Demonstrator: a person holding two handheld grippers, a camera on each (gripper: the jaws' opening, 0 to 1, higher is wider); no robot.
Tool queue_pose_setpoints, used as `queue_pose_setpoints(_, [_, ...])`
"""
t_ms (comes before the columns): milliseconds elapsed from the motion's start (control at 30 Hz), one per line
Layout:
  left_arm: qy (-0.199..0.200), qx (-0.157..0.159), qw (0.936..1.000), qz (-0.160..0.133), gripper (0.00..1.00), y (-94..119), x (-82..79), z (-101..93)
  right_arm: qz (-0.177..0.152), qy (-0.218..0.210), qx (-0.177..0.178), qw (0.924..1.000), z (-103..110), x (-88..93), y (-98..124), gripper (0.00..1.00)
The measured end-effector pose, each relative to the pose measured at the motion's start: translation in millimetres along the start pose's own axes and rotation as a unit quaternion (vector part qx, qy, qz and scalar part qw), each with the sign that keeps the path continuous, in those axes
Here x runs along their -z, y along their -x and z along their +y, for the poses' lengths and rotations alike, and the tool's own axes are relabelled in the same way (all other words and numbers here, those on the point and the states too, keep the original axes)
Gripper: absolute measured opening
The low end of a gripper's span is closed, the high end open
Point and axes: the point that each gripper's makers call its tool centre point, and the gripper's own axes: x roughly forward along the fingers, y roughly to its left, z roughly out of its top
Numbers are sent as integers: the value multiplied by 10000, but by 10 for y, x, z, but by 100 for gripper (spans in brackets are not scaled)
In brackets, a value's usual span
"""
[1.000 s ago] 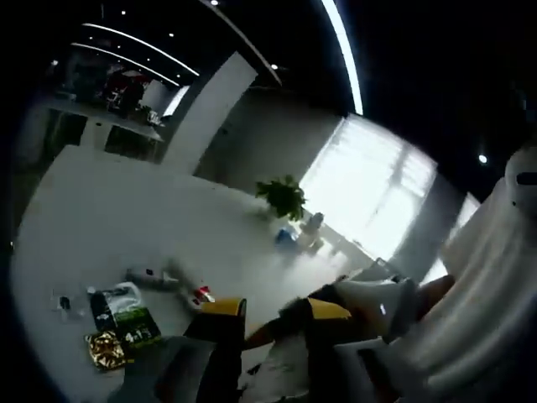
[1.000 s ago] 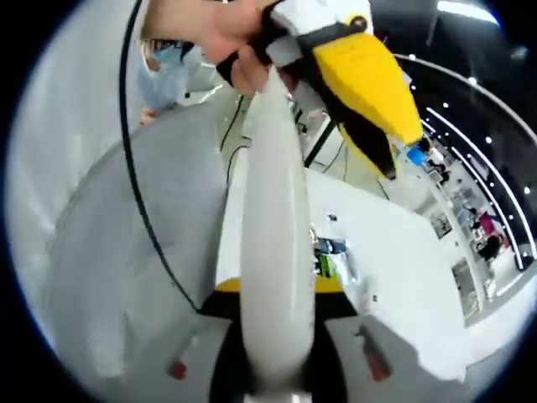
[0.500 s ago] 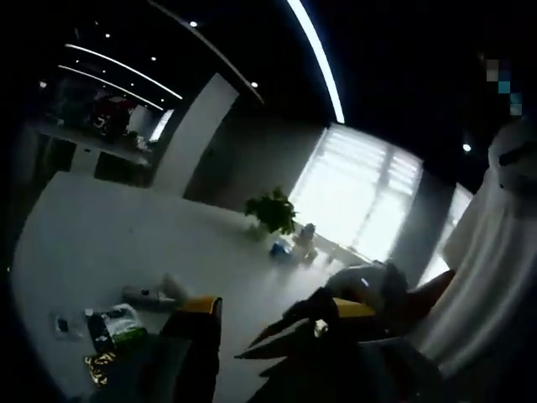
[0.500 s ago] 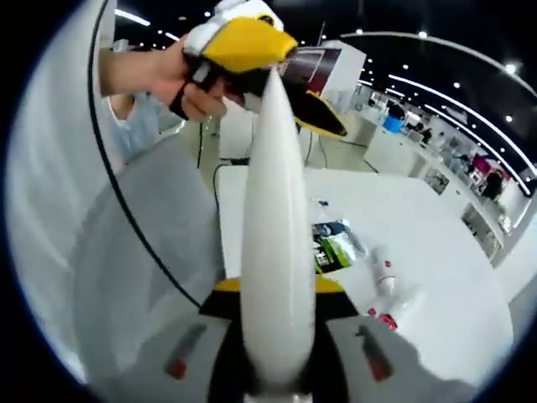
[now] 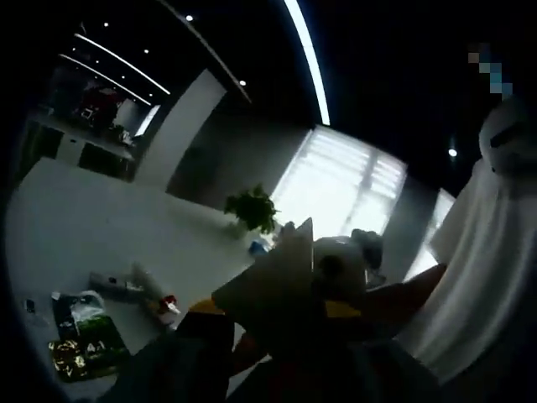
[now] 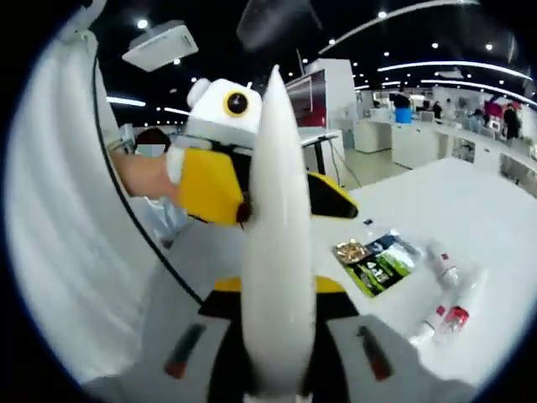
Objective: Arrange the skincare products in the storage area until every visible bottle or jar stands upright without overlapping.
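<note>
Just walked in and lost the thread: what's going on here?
A person holds a gripper in each hand above a white table. The right gripper is shut on a white tube, lifted off the table. The left gripper faces it. A green packet and small bottles lie flat on the table, not yet stood up.

My left gripper view is dim and underexposed; the bright louvred window (image 5: 348, 189) ahead of my jaws blows out and throws everything nearer into silhouette, so the yellow-and-black gripper (image 5: 294, 294) crossing in front reads as a dark smear. A long white ceiling light strip (image 5: 304, 54) glares overhead. My right gripper view is far brighter, lit by ceiling spotlights, yet the smooth white tapered plastic tube (image 6: 277, 252) between my jaws is overexposed and soft with closeness. The glossy white table (image 6: 470, 210) beyond it bends strongly toward the edges.
</note>
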Motion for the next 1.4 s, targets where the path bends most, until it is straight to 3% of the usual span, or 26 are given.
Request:
queue_pose_setpoints(67, [96,166,9996,-207,30,5,-43,-80,-230,-228,-275,9991,70,-89,-34,19])
queue_pose_setpoints(233, [178,160,9984,-518,27,-6,-58,-135,-617,-559,-844,9930,210,-266,-109,19])
queue_pose_setpoints(333, [238,167,9970,-719,25,-5,-67,-166,-618,-539,-1207,9893,307,-306,-168,20])
queue_pose_setpoints(600, [306,-73,9962,-812,21,128,-84,-83,-325,-381,-1471,9879,333,-281,-311,22])
queue_pose_setpoints(733, [224,-232,9971,-692,16,150,-105,1,-253,-112,-1263,9916,233,-279,-337,30])
queue_pose_setpoints(800, [300,-191,9968,-720,15,130,-126,31,-224,-283,-1290,9910,217,-287,-338,30])
queue_pose_setpoints(1133, [304,-307,9972,-603,15,51,-87,133,-169,-290,-855,9958,49,-238,-309,33])
queue_pose_setpoints(1400, [237,-606,9970,-413,15,75,-17,292,111,-175,-379,9991,-115,-118,-238,34])
